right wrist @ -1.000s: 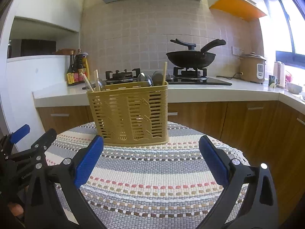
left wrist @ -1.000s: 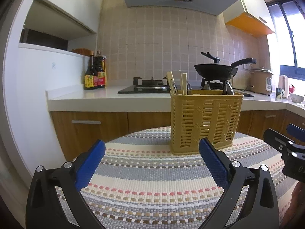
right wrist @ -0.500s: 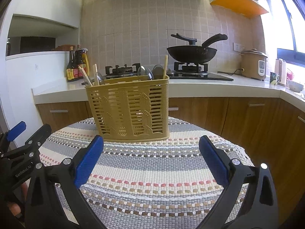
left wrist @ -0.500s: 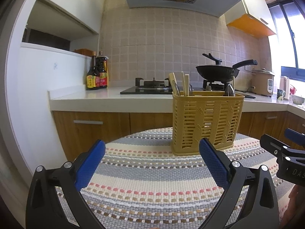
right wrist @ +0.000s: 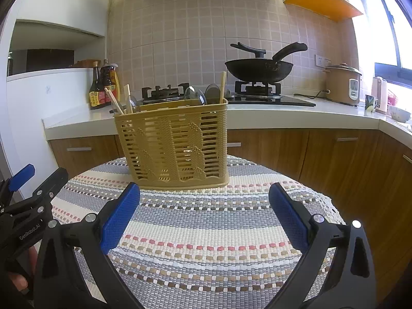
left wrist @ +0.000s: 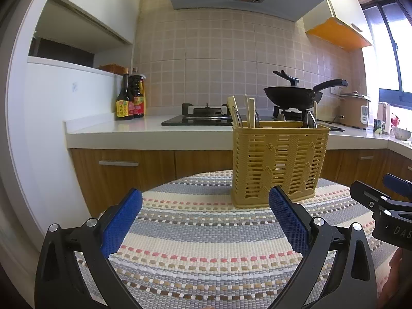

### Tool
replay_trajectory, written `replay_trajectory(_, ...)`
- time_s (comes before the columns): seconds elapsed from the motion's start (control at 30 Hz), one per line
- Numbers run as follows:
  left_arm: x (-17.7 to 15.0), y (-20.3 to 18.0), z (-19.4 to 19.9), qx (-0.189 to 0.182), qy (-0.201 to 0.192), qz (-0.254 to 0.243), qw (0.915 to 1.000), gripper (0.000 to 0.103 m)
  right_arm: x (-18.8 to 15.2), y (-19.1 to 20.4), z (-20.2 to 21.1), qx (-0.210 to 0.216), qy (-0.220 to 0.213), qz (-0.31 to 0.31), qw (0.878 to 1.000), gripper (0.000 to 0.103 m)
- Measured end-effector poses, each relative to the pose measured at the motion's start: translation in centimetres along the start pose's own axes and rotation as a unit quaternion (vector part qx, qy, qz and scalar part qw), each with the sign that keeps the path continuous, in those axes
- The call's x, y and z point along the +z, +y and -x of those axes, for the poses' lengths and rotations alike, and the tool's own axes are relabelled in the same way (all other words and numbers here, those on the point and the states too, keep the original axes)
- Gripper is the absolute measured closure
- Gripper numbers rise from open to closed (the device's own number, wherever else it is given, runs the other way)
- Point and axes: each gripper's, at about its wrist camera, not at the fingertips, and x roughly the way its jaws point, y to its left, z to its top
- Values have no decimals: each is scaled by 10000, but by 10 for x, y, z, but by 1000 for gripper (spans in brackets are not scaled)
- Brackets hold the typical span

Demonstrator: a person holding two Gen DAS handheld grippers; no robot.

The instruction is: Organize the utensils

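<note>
A yellow slotted utensil basket (left wrist: 279, 164) stands upright on the striped woven mat (left wrist: 206, 244) of a round table; it also shows in the right wrist view (right wrist: 175, 144). Wooden chopsticks (left wrist: 250, 112) and metal spoons (right wrist: 203, 95) stick up from it. My left gripper (left wrist: 206, 219) is open and empty, low over the mat, in front and left of the basket. My right gripper (right wrist: 204, 213) is open and empty, in front of the basket. Each gripper shows at the edge of the other's view.
Behind the table runs a white kitchen counter (left wrist: 144, 131) with a gas hob (left wrist: 203, 117), a black wok (left wrist: 293, 96), sauce bottles (left wrist: 130, 100) and a rice cooker (right wrist: 342, 83). Wooden cabinets (right wrist: 322, 152) stand below. The table edge drops off at the right (right wrist: 332, 206).
Both grippers have dropped slightly and drawn a little nearer the basket, which sits higher in both views. Both stay open and empty.
</note>
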Motion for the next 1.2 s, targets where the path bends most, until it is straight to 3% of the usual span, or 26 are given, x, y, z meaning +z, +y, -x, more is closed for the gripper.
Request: replay_trajectory(1.2,-1,-1,-3,72,102,24,9999,8,-2,-2,-6,3,156,-27,9999,7)
